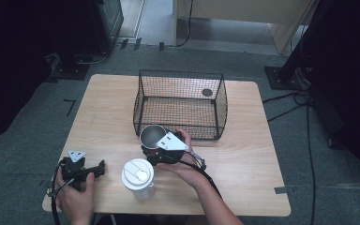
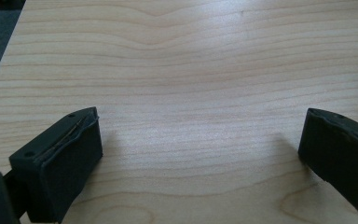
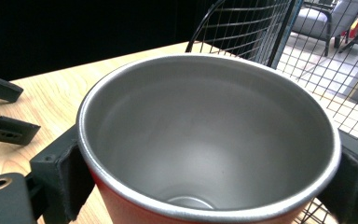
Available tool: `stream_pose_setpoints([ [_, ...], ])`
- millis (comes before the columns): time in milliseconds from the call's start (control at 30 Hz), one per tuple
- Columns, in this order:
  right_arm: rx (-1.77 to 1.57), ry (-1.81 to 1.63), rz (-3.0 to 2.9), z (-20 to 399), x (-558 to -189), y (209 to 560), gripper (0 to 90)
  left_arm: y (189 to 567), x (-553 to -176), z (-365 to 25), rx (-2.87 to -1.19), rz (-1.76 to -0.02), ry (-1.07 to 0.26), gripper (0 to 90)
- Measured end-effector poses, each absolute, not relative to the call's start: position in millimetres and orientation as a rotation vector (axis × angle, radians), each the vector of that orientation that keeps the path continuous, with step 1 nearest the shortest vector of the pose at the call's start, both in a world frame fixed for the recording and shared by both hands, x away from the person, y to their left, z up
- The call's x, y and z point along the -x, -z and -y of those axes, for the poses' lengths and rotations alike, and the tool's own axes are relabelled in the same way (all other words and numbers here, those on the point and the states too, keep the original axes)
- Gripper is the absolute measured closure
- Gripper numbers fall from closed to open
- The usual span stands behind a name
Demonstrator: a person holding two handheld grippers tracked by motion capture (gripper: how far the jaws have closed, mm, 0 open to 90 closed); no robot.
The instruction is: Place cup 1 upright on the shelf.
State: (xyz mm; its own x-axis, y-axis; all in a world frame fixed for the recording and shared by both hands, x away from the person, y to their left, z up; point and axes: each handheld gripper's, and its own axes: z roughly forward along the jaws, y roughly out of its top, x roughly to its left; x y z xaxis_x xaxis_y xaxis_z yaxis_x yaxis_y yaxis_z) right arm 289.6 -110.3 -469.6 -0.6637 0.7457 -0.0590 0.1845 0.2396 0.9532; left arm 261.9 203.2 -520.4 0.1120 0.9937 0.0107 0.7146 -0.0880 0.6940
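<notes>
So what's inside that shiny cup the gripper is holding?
Nothing that shows. The cup looks empty: bare grey metal walls run down to a round bottom. The near rim covers part of the bottom, so that bit stays hidden. The right gripper clamps the cup from both sides.

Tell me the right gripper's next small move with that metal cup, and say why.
Probably lift the metal cup a little and carry it over the near wall of the wire basket. The right gripper already has its jaws against both sides of the cup, which stands upright and empty just in front of the basket. The left gripper rests open over bare table.
</notes>
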Motion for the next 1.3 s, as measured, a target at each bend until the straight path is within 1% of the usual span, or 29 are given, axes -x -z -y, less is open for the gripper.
stream_pose_setpoints([
  [400, -0.831, -1.444, -1.971, 122, -286, 454, 7.2, 520, -262, -203, -1.864, -1.655, -0.68, 0.1],
  [1300, -0.805, -1.489, -1.844, 146, -284, 404, 7.2, 520, -262, -203, -1.863, -1.657, -0.679, 0.1],
])
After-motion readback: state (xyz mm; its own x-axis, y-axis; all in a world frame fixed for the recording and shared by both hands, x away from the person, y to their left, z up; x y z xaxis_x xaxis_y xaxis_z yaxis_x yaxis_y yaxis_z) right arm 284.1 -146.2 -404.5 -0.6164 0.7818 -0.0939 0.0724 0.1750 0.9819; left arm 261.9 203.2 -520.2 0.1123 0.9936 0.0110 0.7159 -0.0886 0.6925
